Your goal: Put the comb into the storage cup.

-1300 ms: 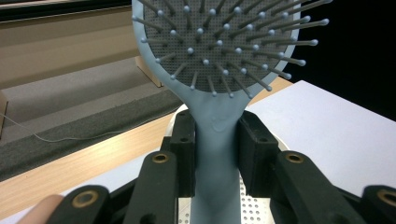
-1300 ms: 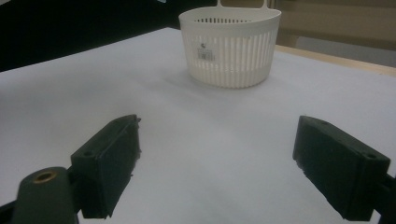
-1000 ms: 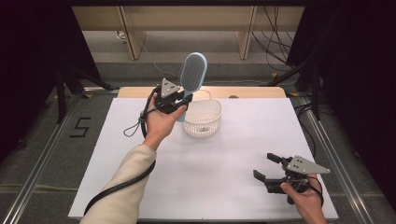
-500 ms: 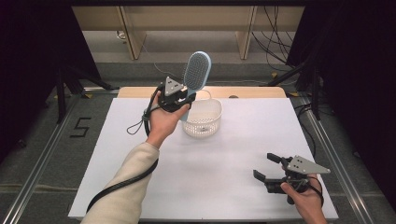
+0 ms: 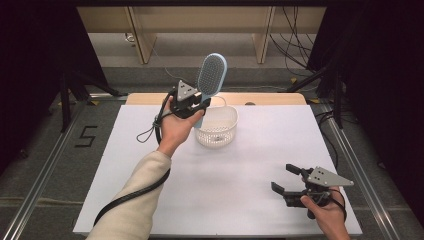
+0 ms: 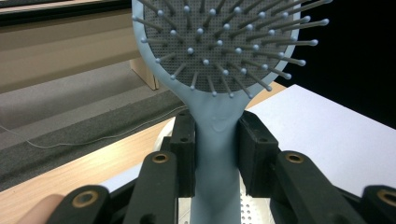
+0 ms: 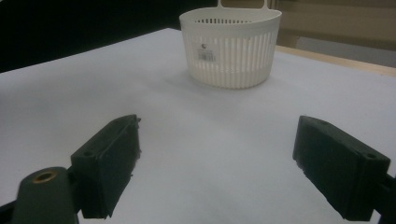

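Note:
My left gripper is shut on the handle of a light blue hairbrush, held up above the left rim of a white slotted basket. In the left gripper view the brush handle sits clamped between both black pads, with the bristled head rising above them. My right gripper rests low over the table's front right, open with nothing between its fingers. The right gripper view shows its wide-apart jaws facing the basket.
A white table sheet covers the work area, with a wooden strip along its far edge. Metal rails run down both sides, and dark stands and cables sit beyond the table.
The left hand has tilted the hairbrush more upright and a little to the right over the basket's rim. The right gripper has not moved.

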### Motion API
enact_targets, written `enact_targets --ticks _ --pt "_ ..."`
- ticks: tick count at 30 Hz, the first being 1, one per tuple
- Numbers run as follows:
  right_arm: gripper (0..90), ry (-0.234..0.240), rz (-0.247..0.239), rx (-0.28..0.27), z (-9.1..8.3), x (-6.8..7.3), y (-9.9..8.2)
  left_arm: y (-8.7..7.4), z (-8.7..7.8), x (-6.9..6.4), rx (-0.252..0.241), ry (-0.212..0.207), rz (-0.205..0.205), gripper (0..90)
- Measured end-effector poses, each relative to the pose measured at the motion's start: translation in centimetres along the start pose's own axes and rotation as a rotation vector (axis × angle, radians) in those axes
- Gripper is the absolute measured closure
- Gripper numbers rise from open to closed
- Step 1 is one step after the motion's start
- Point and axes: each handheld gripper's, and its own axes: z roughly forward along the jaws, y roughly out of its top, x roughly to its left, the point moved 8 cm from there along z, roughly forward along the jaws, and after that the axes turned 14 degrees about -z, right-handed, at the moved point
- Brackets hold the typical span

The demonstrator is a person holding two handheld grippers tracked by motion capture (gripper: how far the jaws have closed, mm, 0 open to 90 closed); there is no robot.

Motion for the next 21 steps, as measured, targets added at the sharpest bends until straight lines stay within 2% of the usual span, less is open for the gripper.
enact_targets --ticks 21 --pt "15.5 0.001 0.000 -0.001 0.02 0.01 0.01 0.27 0.51 -0.19 0.000 0.000 0.005 69.8"
